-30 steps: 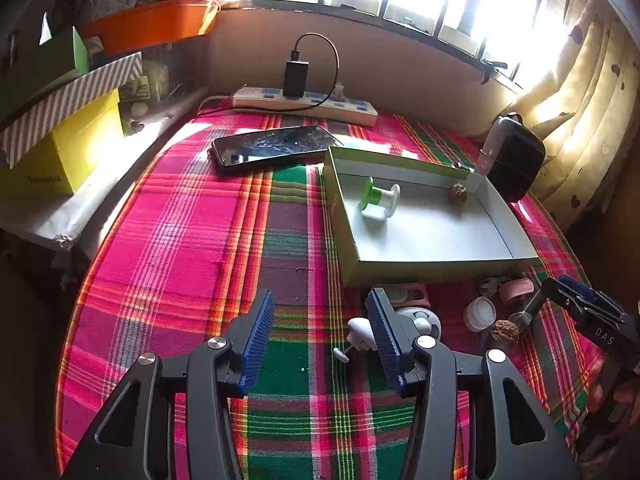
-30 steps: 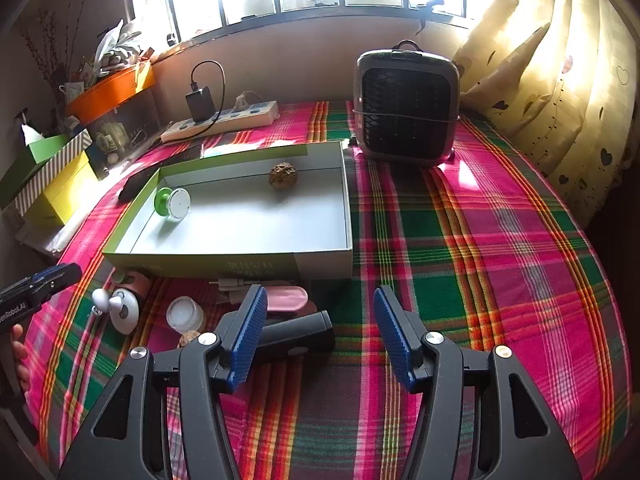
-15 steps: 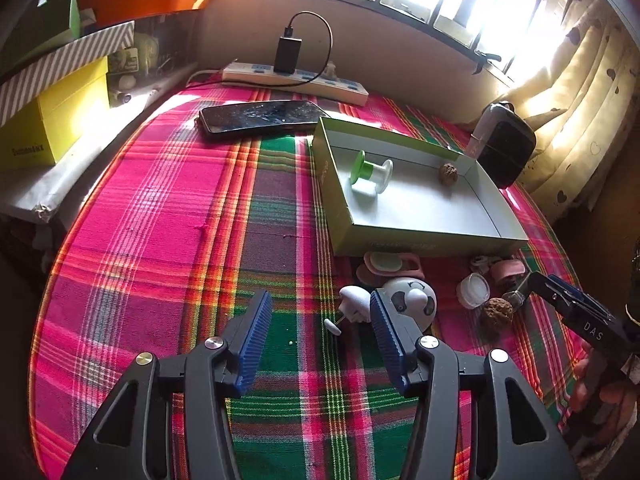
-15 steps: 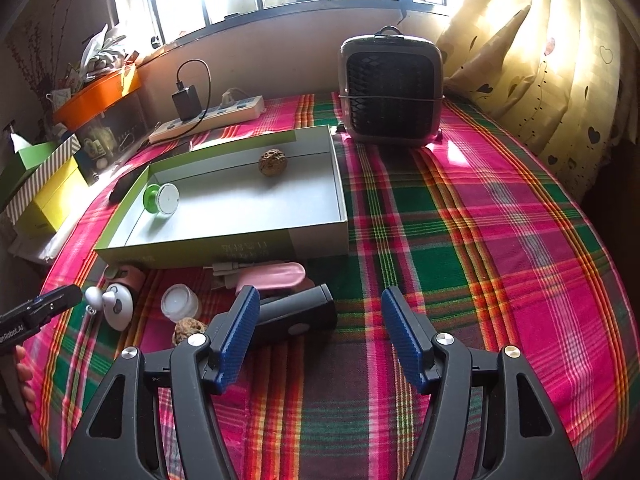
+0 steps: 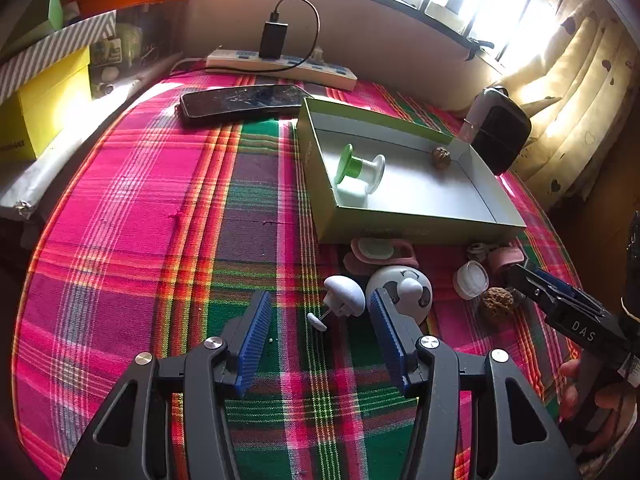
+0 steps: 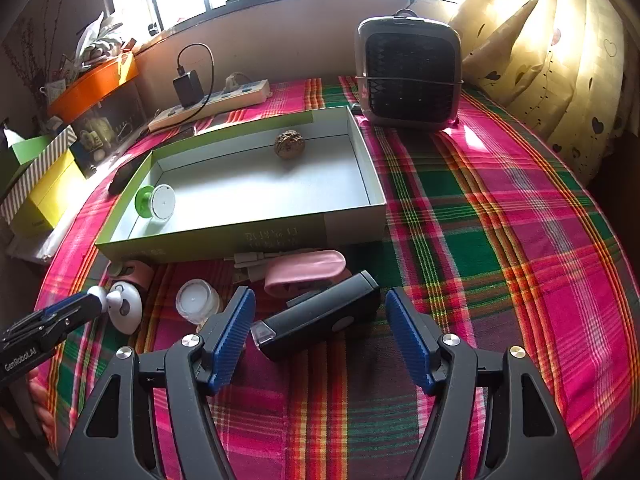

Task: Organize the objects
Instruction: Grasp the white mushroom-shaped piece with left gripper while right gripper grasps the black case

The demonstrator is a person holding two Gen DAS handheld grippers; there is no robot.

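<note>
My right tongs [image 6: 320, 334] are opening around the black flashlight [image 6: 320, 320], untouched on the bench, long axis slanting far-right. My left tongs [image 5: 316, 332] gape, empty, nearer the white mushroom toy [image 5: 343, 296].

- Left gripper [image 5: 316, 336]: matte black frame, two angular arms with triangular cut-outs; each arm carries a ribbed blue pad.
- Silver round screw heads sit on the arm joints, two per side.
- Right gripper [image 6: 320, 334]: same black build, blue ribbed pads, silver screws.
- Markings: white letters "DAS" on the right gripper's side in the left wrist view; "GenRobot.AI" on the left gripper's side in the right wrist view.
- Hand [image 5: 596, 404]: fingers wrapped round the black handle.
</note>
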